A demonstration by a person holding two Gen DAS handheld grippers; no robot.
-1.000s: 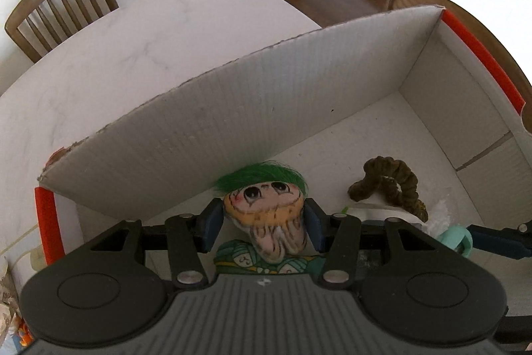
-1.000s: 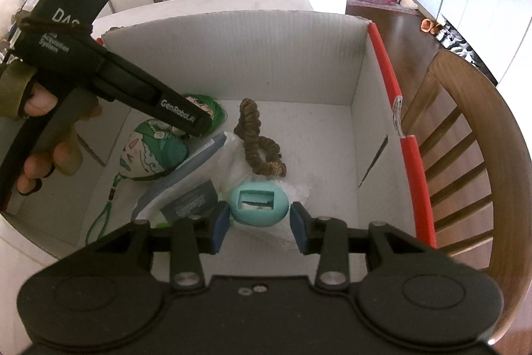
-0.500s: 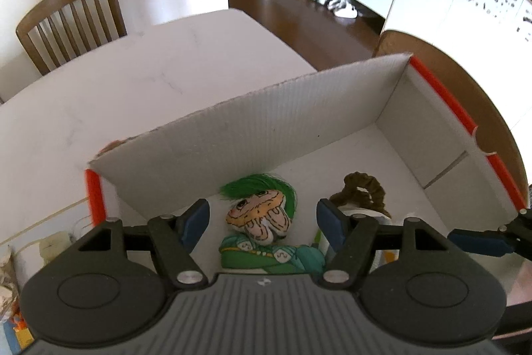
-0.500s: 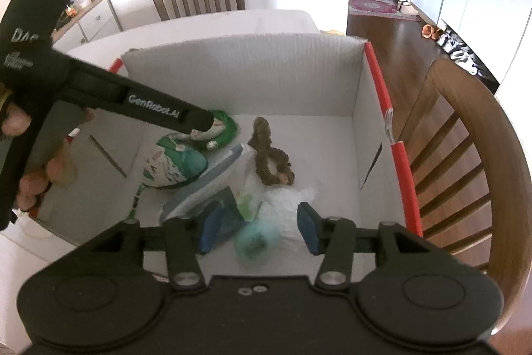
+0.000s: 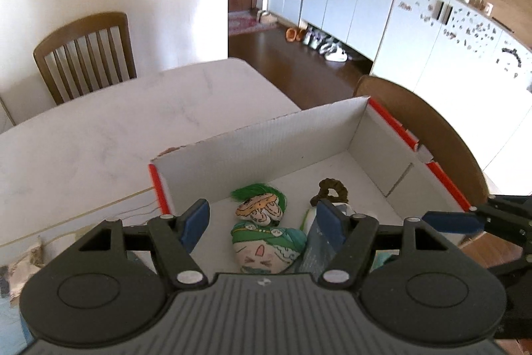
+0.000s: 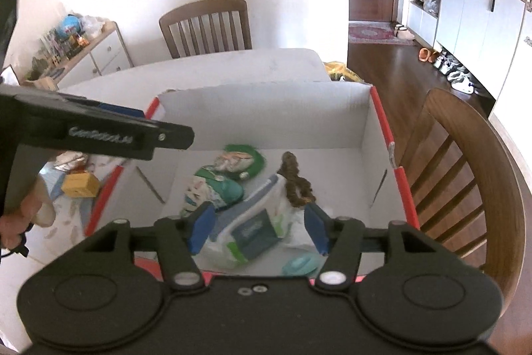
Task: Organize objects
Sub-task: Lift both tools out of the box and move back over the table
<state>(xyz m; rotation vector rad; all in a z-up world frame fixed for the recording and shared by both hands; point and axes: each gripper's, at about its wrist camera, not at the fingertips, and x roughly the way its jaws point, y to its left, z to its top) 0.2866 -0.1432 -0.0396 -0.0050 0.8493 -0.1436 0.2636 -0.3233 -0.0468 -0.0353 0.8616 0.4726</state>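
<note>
A white cardboard box (image 5: 252,152) with red edges stands on the white table (image 5: 99,128). Inside lie a green-haired face toy (image 5: 261,207), a green-turbaned face toy (image 5: 266,250), a brown scrunchie (image 5: 331,188), a wipes packet (image 6: 256,230) and a teal object (image 6: 299,265). My left gripper (image 5: 261,222) is open and empty above the box's near left side. My right gripper (image 6: 257,227) is open and empty above the box's near edge. The box also shows in the right wrist view (image 6: 266,118), with the left gripper at its left.
A wooden chair (image 6: 465,182) stands against the box's right side, another chair (image 5: 84,55) at the table's far end. Small clutter and a yellow block (image 6: 79,185) lie left of the box. Cabinets (image 5: 365,5) stand beyond.
Both grippers opened and lifted back out of the box. The left let go of the green-haired toy and the right let go of the teal object; both now lie in the box.
</note>
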